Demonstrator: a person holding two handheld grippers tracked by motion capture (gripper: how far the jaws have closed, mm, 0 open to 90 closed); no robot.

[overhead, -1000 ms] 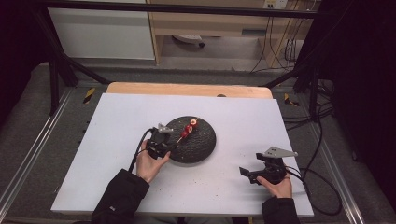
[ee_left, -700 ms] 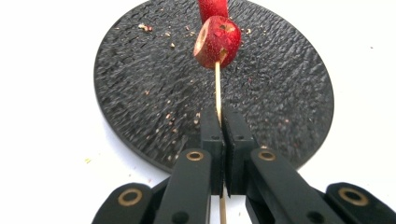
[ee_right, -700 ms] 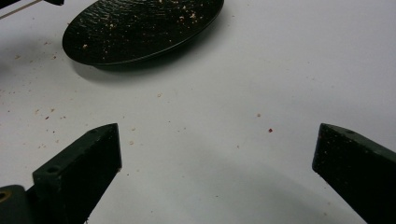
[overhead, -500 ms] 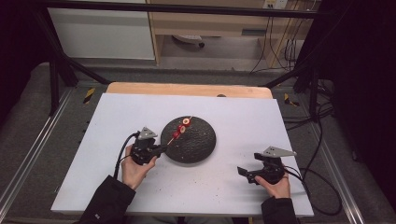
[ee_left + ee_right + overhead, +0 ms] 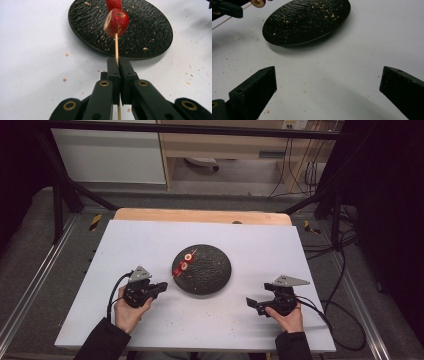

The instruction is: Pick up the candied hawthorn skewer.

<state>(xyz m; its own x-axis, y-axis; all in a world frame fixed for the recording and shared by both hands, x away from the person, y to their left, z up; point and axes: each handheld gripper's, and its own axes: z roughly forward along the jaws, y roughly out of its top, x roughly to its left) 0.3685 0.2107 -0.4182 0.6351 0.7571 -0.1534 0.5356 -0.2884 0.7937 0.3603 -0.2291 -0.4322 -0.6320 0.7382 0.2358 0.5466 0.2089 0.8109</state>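
The skewer (image 5: 116,46) sits clamped in the left hand-held gripper (image 5: 159,287), angled toward the plate (image 5: 210,270); the right hand-held gripper (image 5: 252,304) gapes wide.

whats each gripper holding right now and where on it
The left gripper is shut on a thin wooden skewer, pinching the bare stick below the red fruit pieces. The right gripper is open and holds nothing.

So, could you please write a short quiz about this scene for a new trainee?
1. True or false: the left gripper is shut on the skewer.
2. What colour are the fruit pieces on the skewer?
3. The right gripper has its jaws: A) open and empty B) shut on the black plate.

Key: 1 true; 2 red; 3 A.
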